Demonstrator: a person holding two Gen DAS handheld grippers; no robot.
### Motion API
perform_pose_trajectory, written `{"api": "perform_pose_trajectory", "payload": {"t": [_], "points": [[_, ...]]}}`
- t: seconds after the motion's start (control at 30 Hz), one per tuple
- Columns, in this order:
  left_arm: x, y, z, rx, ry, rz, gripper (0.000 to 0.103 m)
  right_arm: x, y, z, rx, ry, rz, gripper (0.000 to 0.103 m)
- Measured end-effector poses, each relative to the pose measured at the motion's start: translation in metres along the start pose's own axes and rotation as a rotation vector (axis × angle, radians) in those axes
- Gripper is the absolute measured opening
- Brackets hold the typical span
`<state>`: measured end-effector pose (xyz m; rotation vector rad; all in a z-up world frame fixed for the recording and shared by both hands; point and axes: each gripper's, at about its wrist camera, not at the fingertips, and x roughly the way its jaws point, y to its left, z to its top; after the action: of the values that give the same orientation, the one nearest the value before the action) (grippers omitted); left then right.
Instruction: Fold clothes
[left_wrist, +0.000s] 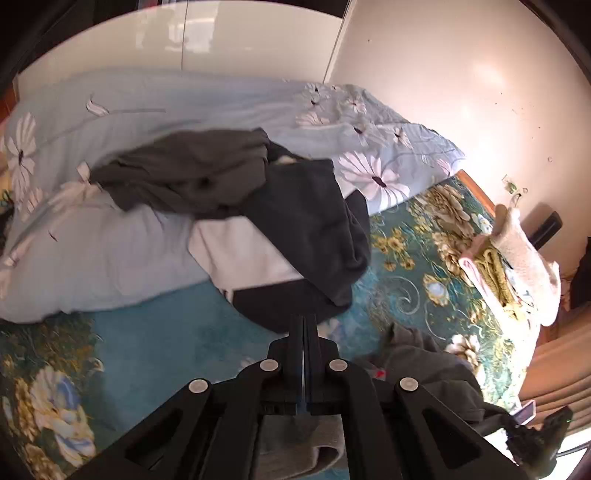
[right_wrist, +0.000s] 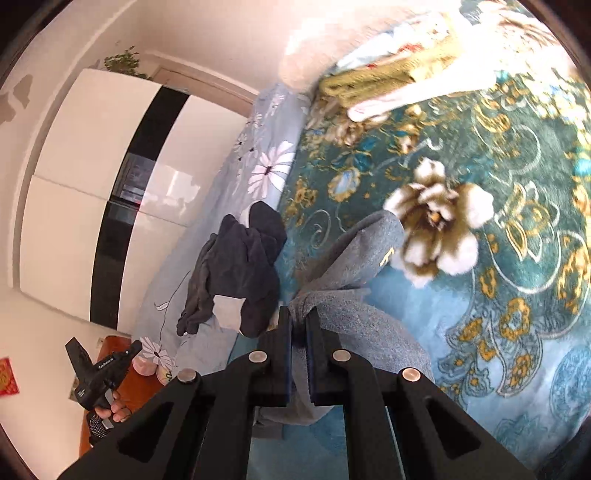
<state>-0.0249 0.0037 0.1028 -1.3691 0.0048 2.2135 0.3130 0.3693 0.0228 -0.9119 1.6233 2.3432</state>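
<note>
A grey sweatshirt (right_wrist: 369, 243) lies bunched on the teal floral blanket (right_wrist: 480, 332). My right gripper (right_wrist: 299, 317) is shut on a gathered fold of it, with the cloth pinched between the fingers. In the left wrist view the same grey sweatshirt (left_wrist: 424, 369) runs from lower right to under my left gripper (left_wrist: 303, 321). That gripper is shut, its fingers pressed together with nothing between them. It hovers just in front of a pile of dark clothes (left_wrist: 295, 206). From the right wrist view, a hand holds the left gripper (right_wrist: 99, 369) off to the lower left, away from the sweatshirt.
The dark pile and a white garment (left_wrist: 240, 254) rest on a pale blue flowered duvet (left_wrist: 110, 243). A stack of folded items, olive and cream (left_wrist: 509, 266), sits at the bed's right edge. A white wardrobe (right_wrist: 81, 184) and a wall stand beyond.
</note>
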Motion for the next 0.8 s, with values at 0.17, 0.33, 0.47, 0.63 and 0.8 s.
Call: {"api": "perform_pose_trajectory", "payload": {"t": [0.17,0.33,0.47,0.63,0.8], "points": [[0.035,-0.027,-0.079,0.083,0.132,0.021,0.008,-0.002,-0.042,-0.015,0.104,0.015,-0.053,0.007],[0.032,-0.036,-0.141,0.134,0.175,-0.004,0.059,-0.005,-0.061,-0.021,0.143,0.029,-0.085,0.007],[0.030,-0.049,-0.161,0.247,0.176,0.023,0.064,-0.001,-0.067,-0.024,0.158,0.039,-0.089,0.007],[0.034,-0.064,-0.174,0.333,0.192,0.027,0.064,0.008,-0.069,-0.029,0.168,0.059,-0.095,0.007],[0.037,-0.079,-0.186,0.417,0.209,0.030,0.069,0.005,-0.074,-0.032,0.190,0.053,-0.105,0.007]]}}
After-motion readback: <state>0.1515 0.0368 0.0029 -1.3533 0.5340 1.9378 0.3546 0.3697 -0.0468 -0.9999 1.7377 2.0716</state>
